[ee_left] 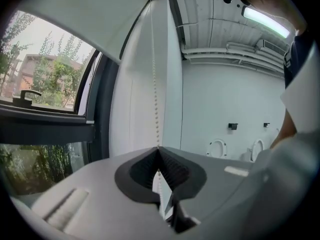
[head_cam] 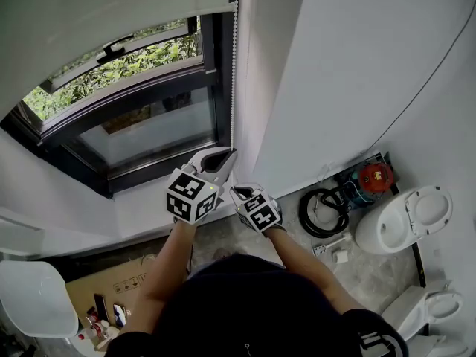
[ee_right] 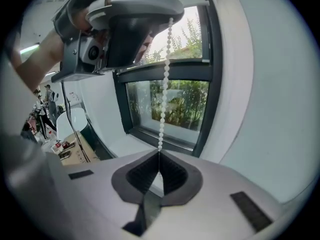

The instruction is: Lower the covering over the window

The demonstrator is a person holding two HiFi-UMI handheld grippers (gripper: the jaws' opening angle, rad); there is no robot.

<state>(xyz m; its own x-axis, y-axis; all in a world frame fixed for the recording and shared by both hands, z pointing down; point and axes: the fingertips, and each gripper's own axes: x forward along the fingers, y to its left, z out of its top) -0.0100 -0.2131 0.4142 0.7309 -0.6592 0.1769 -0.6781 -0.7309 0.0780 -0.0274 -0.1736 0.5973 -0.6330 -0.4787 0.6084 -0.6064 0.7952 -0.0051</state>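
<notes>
Right claw (ee_right: pixel 159 154) pinching chain (ee_right: pixel 164 99), left claw (ee_right: pixel 169 16) above

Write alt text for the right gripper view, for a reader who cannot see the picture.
The grey right tool is shut on a white beaded pull chain, which runs straight up to the grey left tool, shut on it higher up. Behind them is a dark-framed window with green bushes outside.
</notes>
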